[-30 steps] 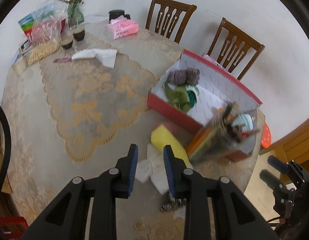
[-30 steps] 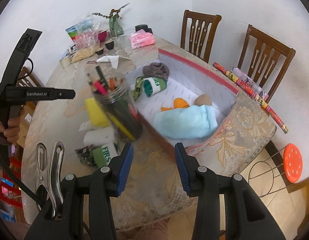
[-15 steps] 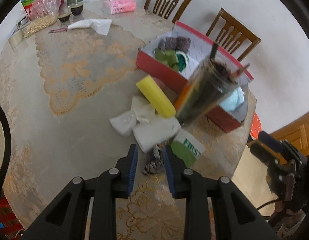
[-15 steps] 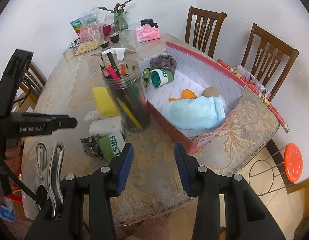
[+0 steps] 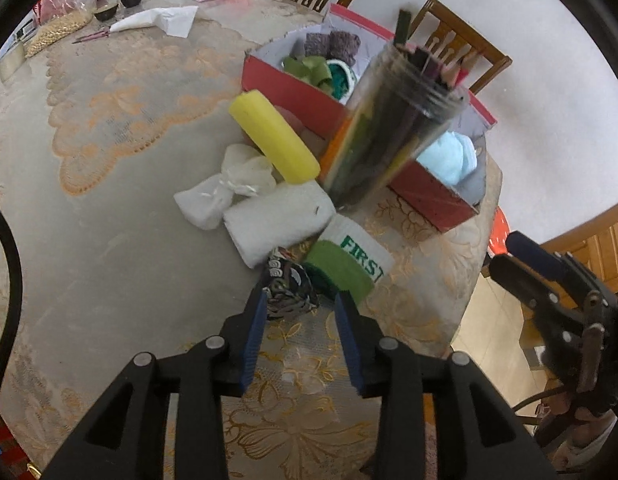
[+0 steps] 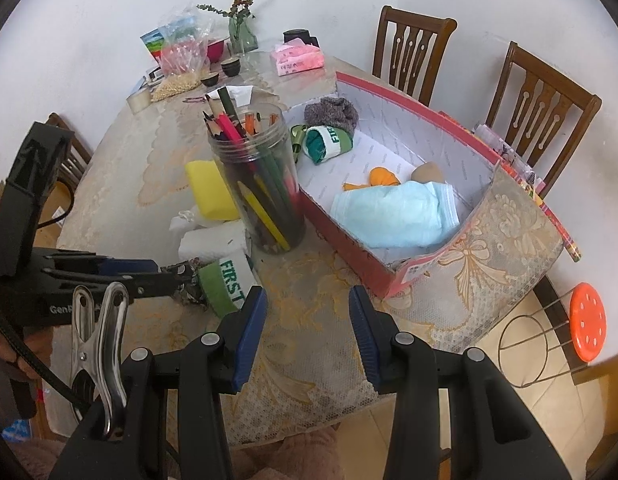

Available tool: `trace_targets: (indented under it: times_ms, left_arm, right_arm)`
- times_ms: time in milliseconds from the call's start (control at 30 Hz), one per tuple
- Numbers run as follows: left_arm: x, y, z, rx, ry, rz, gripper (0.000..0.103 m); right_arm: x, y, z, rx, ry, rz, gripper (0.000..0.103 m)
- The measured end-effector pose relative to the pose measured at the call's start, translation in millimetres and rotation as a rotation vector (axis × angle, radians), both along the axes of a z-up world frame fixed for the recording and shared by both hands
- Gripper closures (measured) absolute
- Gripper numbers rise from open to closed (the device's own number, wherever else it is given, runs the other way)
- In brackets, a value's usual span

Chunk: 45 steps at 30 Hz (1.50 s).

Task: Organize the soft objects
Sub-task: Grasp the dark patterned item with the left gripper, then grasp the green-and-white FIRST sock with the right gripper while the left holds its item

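Note:
A red box (image 6: 349, 236) on the table holds a grey sock (image 6: 331, 112), a green rolled sock (image 6: 329, 142), an orange item (image 6: 383, 176) and a light blue cloth (image 6: 397, 216). Beside it lie a yellow sponge (image 5: 273, 136), white cloths (image 5: 277, 220), a green-white "FIRST" sock roll (image 5: 349, 264) and a black patterned cloth bundle (image 5: 289, 288). My left gripper (image 5: 299, 304) is open, its fingers either side of the patterned bundle's near end. My right gripper (image 6: 307, 304) is open and empty above the table's front edge.
A clear jar of pencils (image 6: 261, 184) stands between the box and the loose cloths. Far across the table are a pink tissue pack (image 6: 297, 60), a vase (image 6: 241, 28), cups and bags. Two wooden chairs (image 6: 413, 56) stand behind; an orange stool (image 6: 587, 322) stands at right.
The pencil jar was moved off to the box's near side and set down. My left gripper has come down and forward onto the patterned bundle. The right gripper has drawn back.

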State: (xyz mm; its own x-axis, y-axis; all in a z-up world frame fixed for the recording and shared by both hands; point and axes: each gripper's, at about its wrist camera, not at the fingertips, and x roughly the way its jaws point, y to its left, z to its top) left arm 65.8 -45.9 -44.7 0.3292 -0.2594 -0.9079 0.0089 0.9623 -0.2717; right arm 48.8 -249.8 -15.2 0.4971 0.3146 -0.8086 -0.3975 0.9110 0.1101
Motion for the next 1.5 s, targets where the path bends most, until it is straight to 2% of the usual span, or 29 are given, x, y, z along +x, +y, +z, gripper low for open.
trace_targets:
  times_ms: [433, 500, 533, 567, 700, 867, 1067, 1200, 1500]
  left_arm:
    - [5, 1, -16, 0.022, -0.006, 0.004, 0.066]
    - [4, 2, -15, 0.023, -0.012, 0.004, 0.070]
    - [3, 2, -15, 0.026, -0.014, 0.003, 0.079]
    - [3, 3, -14, 0.025, -0.016, 0.001, 0.081]
    - [0, 6, -13, -0.006, -0.019, 0.007, 0.083]
    - [-7, 11, -4, -0.004, -0.043, 0.008, 0.084]
    - [-16, 29, 4, 0.003, -0.055, 0.059, 0.084]
    - [-22, 44, 3, 0.012, -0.049, 0.101, 0.084]
    - [-33, 67, 0, 0.020, -0.039, 0.176, 0.084]
  right_arm:
    - [1, -3, -6, -0.012, 0.018, -0.009, 0.059]
    - [1, -1, -7, -0.012, 0.021, -0.005, 0.059]
    - [2, 0, -7, -0.013, 0.021, -0.003, 0.059]
    - [2, 1, -7, -0.012, 0.022, -0.001, 0.059]
    - [2, 7, -9, -0.012, 0.027, 0.014, 0.059]
    - [4, 16, -13, -0.007, 0.039, 0.040, 0.059]
    - [7, 34, -24, -0.007, 0.067, 0.091, 0.058]
    - [11, 51, -35, -0.011, 0.096, 0.134, 0.048]
    - [21, 81, -53, -0.048, 0.125, 0.210, 0.047]
